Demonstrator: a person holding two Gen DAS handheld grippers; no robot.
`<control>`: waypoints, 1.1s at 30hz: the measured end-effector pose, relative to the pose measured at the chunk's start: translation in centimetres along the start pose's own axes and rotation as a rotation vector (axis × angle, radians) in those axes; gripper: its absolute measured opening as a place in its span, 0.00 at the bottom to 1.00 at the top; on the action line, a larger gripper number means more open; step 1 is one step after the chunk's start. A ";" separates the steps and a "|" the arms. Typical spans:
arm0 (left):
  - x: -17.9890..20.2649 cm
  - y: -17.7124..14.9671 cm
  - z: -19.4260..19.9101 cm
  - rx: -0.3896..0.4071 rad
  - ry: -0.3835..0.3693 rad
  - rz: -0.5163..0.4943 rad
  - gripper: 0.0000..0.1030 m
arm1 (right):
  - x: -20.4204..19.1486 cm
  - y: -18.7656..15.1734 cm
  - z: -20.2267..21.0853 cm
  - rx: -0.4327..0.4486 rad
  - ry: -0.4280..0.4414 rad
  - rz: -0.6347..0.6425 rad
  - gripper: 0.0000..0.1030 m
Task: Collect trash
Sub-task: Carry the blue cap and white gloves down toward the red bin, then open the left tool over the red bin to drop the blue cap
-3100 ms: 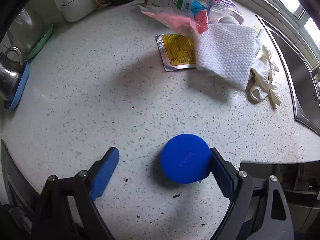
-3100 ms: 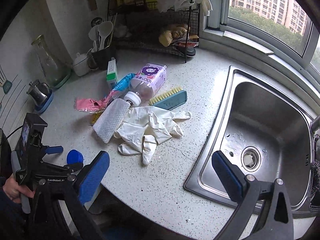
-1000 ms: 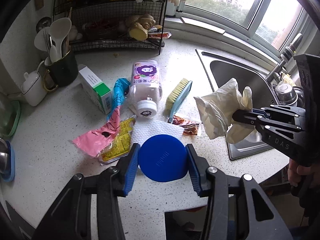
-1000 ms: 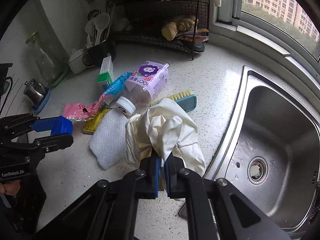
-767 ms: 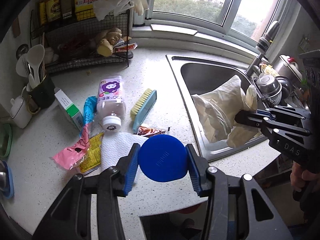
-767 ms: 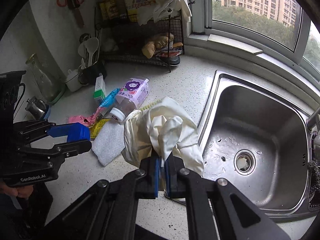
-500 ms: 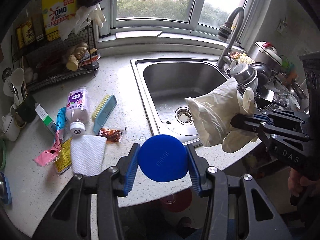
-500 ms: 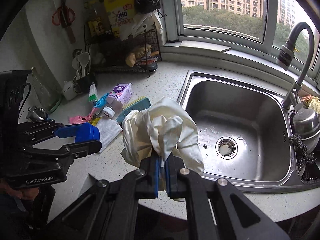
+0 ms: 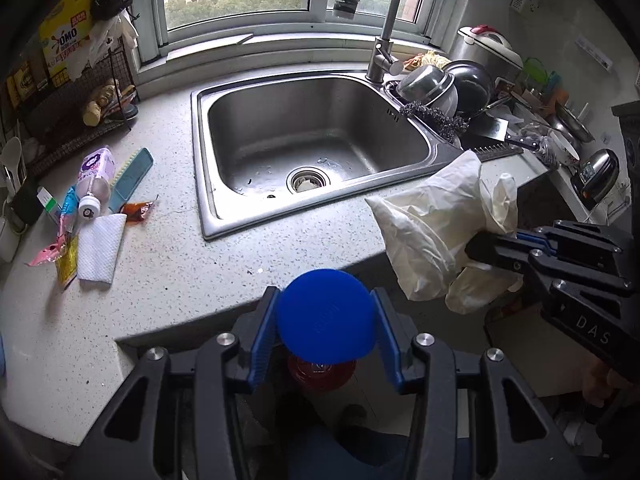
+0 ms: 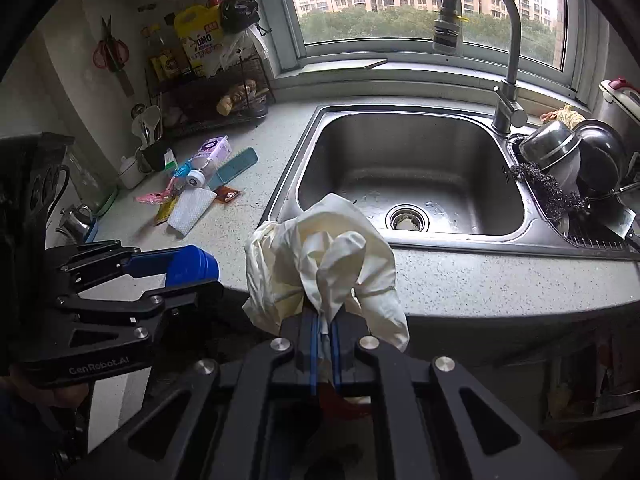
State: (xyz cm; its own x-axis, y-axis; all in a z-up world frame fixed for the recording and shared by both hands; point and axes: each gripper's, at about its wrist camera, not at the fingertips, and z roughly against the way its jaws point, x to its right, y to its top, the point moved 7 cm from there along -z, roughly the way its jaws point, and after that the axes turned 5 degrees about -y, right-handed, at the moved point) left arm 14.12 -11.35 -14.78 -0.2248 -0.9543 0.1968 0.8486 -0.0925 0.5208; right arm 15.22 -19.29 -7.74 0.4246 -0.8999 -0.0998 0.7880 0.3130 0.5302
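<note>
Two pieces of trash are in hand and both are clear of the desk (image 9: pixel 168 280), out past its front edge. The step, as I judge it, is carrying them to a bin: something red (image 9: pixel 322 372) shows directly below the left hand-held gripper (image 9: pixel 326 320), partly hidden by the cap (image 9: pixel 326 314), and may be the bin, though I cannot tell for sure. To do it well, bring each hand-held gripper squarely over the opening before letting go, lower the floppy gloves (image 10: pixel 320 264) close so they do not drape over the rim, and release the cap from low so it does not bounce out. The left hand-held gripper is partly spread, its pads clamped on the sides of the cap. The right hand-held gripper (image 10: pixel 325 336) is pinched nearly closed on a fold of the gloves, which bunch up above its fingers. More trash lies on the desk far to the left of both: a wipe (image 9: pixel 98 248), wrappers (image 9: pixel 64 248) and a bottle (image 9: pixel 94 174).
</note>
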 end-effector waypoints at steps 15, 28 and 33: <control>3.4 -7.8 -8.9 -0.186 -0.010 0.045 0.42 | 3.3 -8.2 -1.6 -0.107 -0.011 -0.060 0.05; 1.5 -12.7 -20.1 -0.324 -0.007 0.035 0.42 | 5.6 -12.7 -6.6 -0.209 -0.050 -0.136 0.05; 0.9 -13.2 -22.0 -0.330 -0.013 0.024 0.42 | 6.4 -14.0 -7.6 -0.234 -0.078 -0.159 0.05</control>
State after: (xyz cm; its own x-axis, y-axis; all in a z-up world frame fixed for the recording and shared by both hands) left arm 13.26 -17.26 -39.76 -0.2075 -0.9537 0.2175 0.9626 -0.1594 0.2193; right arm 10.26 -27.12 -22.24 0.2589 -0.9611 -0.0964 0.9273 0.2194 0.3031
